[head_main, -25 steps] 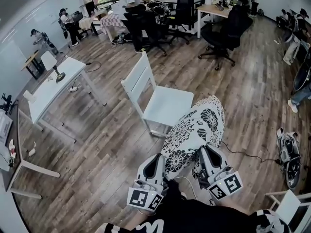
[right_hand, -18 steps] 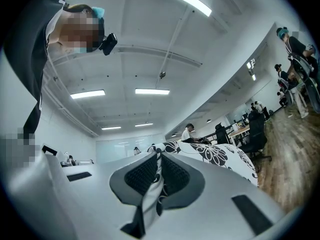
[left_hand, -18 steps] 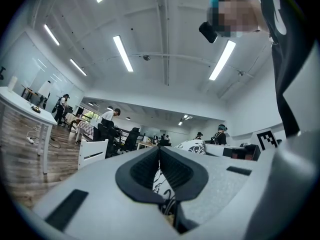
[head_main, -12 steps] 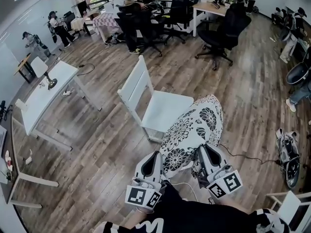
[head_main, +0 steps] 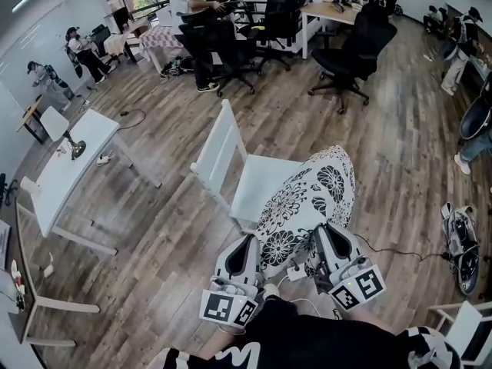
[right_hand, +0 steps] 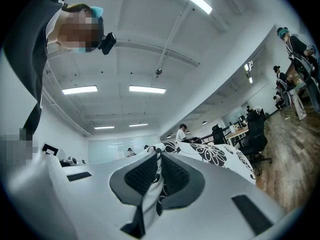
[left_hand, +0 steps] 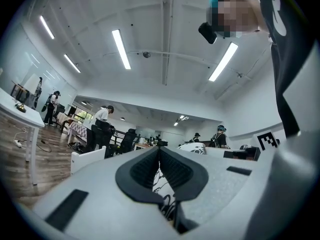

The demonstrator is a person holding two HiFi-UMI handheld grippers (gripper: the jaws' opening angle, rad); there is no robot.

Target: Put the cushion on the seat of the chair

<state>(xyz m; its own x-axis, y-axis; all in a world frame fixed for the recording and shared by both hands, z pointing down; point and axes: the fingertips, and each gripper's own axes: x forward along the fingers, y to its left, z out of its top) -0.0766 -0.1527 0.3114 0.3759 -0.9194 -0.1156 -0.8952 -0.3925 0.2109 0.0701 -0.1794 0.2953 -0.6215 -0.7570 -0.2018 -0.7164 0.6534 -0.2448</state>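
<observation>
You hold the cushion [head_main: 306, 203] in both grippers by its near edge. The left gripper [head_main: 251, 246] is clamped on a fold of the patterned fabric, and the right gripper [head_main: 323, 237] is clamped on the same edge further along; each gripper view shows cloth pinched between closed pads. The long axis of the cushion runs straight away from you, from the grippers towards the chair [head_main: 231, 160]. In the head view, its far end overlaps the near right part of the seat [head_main: 257, 181]; whether it rests on the seat or hangs above it cannot be determined. The bare part of the seat lies ahead and to the left of the cushion, with the backrest [head_main: 217, 146] standing along the far left side. The left gripper is therefore the nearer one to the seat centre. Judge the coming move as a carry forward and leftward, so that the cushion covers the seat squarely in front of the backrest before you release both grips.
</observation>
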